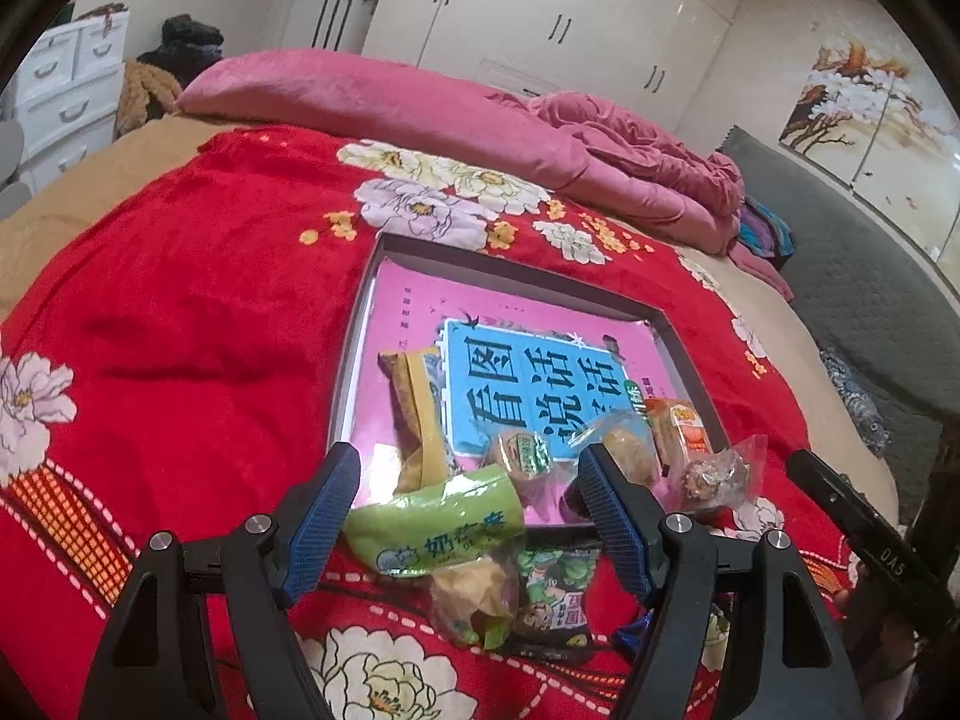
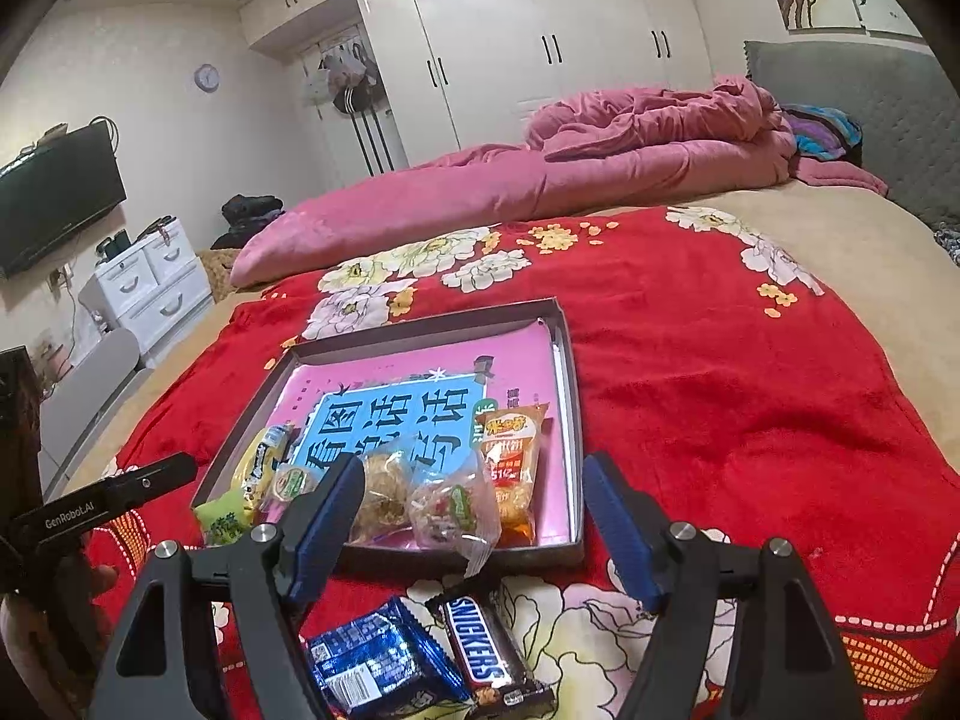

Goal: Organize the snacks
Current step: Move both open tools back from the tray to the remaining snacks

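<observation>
A bed with a red floral blanket (image 1: pixel 198 312) carries a shallow box (image 1: pixel 360 324) half filled with snacks; in the left view the left gripper (image 1: pixel 468 474) hangs spread and empty over a green pack (image 1: pixel 432 522) resting on the box's near rim, light, soft and crinkly, best pinched across its middle. In the right view the right gripper (image 2: pixel 474 480) is spread too, above a Snickers (image 2: pixel 480 642) and a blue pack (image 2: pixel 378 660) lying on the blanket just before the box; the bar looks stiff but slippery, so grip its long sides.

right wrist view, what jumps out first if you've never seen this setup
The red floral blanket fills the bed, and on it lies a shallow box holding a pink and blue book, with wrapped snacks crowded along its near edge. On the blanket in front of the box lie a Snickers bar and a blue packet, between the fingers of the open right gripper.
</observation>
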Tool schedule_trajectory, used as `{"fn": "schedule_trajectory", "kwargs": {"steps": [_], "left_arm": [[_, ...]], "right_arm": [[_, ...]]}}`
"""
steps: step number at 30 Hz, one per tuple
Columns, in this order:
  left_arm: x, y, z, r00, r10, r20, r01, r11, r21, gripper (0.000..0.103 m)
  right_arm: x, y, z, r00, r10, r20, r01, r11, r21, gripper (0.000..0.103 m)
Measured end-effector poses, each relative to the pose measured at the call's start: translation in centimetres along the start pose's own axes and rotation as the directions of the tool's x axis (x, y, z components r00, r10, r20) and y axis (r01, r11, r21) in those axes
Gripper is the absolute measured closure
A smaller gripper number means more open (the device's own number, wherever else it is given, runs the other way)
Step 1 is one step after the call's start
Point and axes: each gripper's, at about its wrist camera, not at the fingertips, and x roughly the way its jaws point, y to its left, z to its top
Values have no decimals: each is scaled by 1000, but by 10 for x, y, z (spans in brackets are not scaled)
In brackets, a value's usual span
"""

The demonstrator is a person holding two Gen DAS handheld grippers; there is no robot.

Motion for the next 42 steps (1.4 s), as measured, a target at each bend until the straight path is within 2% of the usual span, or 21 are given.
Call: {"fn": "schedule_trajectory", "kwargs": {"steps": [5, 20, 35, 42], "left_arm": [[-3, 2, -4, 1000, 0, -10, 0, 1000, -13, 26], [-8, -7, -18, 998, 15, -56, -13, 999, 42, 26], [-13, -36, -40, 994, 4, -105, 11, 990, 142, 26], [-9, -52, -50, 992, 13, -128, 15, 977, 211, 26]], "right_arm": [[-3, -2, -4, 1000, -17, -8, 17, 1000, 6, 28], [-8, -5, -17, 997, -35, -65, 35, 999, 5, 28], [-12, -4, -26, 994, -44, -97, 44, 999, -3, 28], [-12, -6, -31, 990, -57, -126, 56, 998, -11, 28]]}}
